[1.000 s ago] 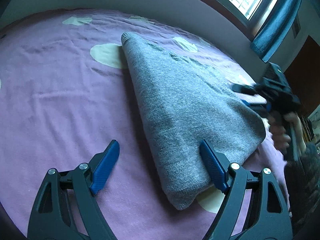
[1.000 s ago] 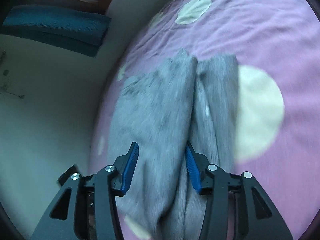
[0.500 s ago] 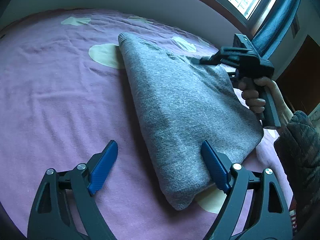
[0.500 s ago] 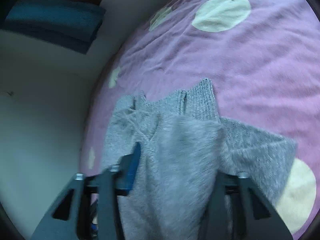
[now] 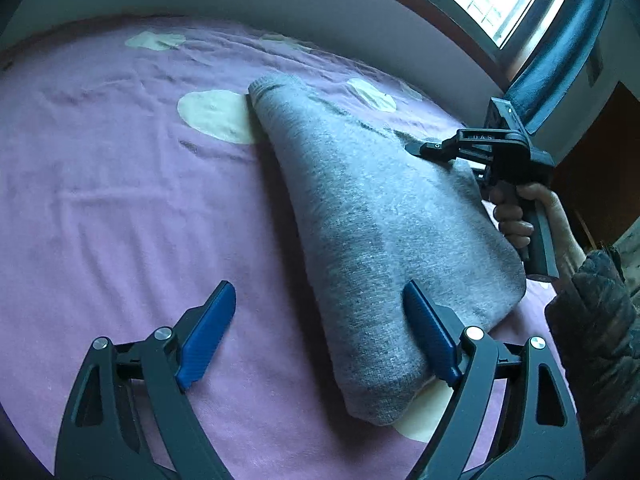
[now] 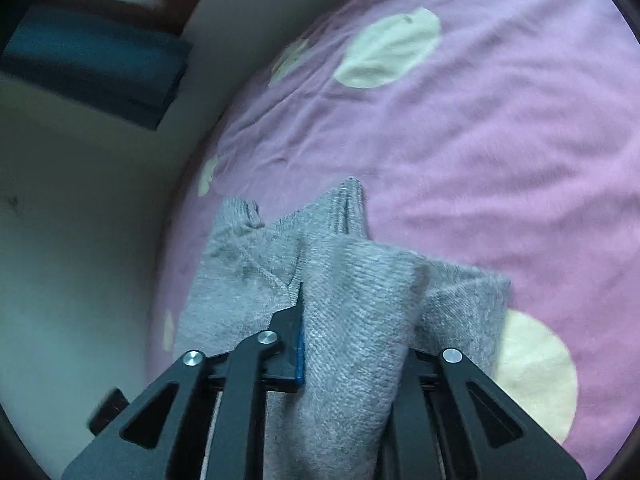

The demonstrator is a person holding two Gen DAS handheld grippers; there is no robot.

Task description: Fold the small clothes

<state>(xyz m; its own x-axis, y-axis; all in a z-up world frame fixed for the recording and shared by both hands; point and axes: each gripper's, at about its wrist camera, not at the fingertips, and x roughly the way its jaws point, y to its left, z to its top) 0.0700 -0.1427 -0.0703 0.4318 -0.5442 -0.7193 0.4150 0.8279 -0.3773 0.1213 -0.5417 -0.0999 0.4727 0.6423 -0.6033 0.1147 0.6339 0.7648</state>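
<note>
Sweater (image 6: 352, 320) fold between right jaws

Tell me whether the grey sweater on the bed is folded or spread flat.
Folded. The grey sweater lies doubled on the purple blanket, with a thick rounded fold edge along its left side, and the right tool pinches up a bunched layer.

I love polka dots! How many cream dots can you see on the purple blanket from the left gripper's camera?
5: big dot left of the grey sweater, two far ones, a faint one, one peeking under it. Others may hide.
</note>
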